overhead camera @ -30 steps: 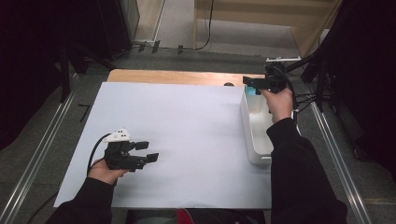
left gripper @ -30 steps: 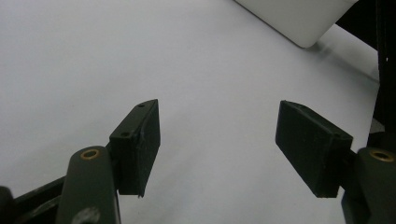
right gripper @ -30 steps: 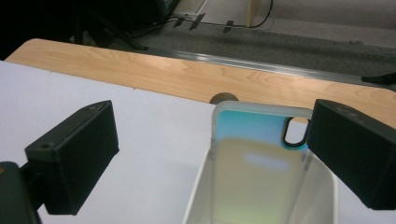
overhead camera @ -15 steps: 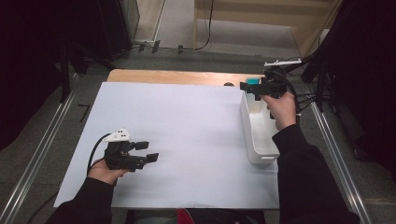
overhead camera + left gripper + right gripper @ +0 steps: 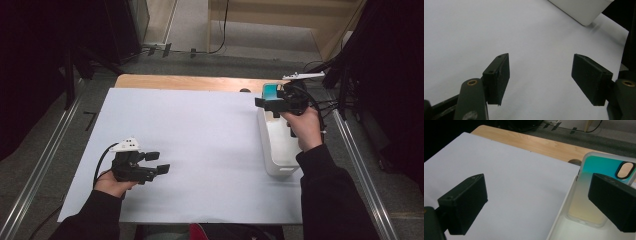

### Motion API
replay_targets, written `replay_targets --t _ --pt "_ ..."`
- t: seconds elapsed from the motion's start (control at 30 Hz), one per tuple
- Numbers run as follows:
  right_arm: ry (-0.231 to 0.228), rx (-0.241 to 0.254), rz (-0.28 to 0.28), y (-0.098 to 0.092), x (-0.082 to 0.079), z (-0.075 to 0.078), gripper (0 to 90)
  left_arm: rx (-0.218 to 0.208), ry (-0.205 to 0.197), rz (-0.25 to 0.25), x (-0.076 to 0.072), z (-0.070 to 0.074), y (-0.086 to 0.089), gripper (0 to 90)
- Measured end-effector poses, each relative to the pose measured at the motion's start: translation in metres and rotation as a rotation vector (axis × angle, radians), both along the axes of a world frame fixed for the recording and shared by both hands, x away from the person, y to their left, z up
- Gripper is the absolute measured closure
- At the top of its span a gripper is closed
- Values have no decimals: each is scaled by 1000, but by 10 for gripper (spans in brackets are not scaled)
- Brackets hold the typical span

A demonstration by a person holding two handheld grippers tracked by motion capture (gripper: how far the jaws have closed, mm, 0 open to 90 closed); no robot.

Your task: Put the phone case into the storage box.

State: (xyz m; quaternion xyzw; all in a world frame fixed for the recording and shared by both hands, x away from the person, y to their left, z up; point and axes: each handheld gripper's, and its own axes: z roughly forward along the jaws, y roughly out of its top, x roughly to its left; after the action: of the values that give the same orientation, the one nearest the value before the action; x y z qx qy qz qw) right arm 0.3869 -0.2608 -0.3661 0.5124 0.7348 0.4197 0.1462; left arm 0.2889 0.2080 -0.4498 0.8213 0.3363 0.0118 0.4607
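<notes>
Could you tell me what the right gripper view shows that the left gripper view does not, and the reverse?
The right gripper view alone: a phone case, teal fading to pale yellow, leaning inside the white bin, the wooden table edge, and the right gripper with its jaws apart and empty.

The left gripper view alone: the left gripper, jaws apart and empty, and the bin's outer corner farther off.

Both: the white sheet and the bin.

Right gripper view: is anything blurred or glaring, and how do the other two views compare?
Right gripper view: near jaws soft, phone case fairly sharp, no glare. Left gripper view: jaws crisp, bin slightly soft. High view: dark surroundings, white sheet evenly lit, right hand-held gripper a little blurred.
</notes>
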Motion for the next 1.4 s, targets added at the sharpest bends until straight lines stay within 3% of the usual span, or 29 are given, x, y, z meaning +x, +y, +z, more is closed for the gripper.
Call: replay_targets --t 0.43,0.67,0.73,1.07,1.2,1.4 --pt "11 -2 43 3 -20 -7 12 -1 3 5 0 0 0 308" --pt "-8 -4 63 4 -29 -10 13 -3 4 2 0 0 0 308" --pt "-25 1 72 4 -32 -12 67 -3 5 -4 0 1 0 308" --pt "-19 4 110 11 -45 -19 67 -6 7 -9 0 1 0 308" --pt "-27 28 118 13 -52 -23 68 -4 7 -12 0 1 0 308" --pt "-31 -1 149 20 -63 -30 68 -6 6 -11 0 1 0 308"
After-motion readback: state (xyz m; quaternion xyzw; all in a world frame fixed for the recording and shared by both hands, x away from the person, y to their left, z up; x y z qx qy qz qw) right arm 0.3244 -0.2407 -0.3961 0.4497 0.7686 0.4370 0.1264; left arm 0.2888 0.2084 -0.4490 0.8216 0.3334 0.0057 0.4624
